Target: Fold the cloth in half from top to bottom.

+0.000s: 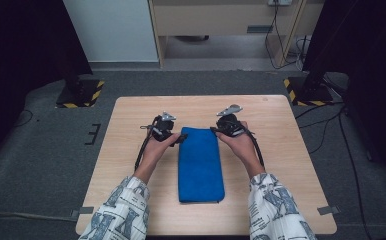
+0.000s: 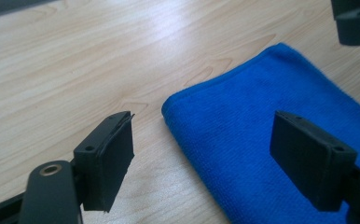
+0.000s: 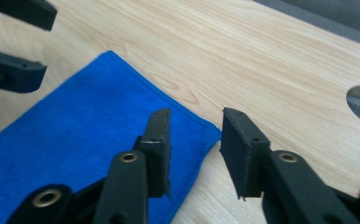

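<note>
Beside folded towel, both tools, jaws apart.

We see a light wood-grain surface standing on grey carpet. Two black stands with yellow-and-black striped bases sit on the floor, one off the far left corner and one off the far right. Behind them we make out a pale cabinet, with dark cables trailing down beside it.
</note>
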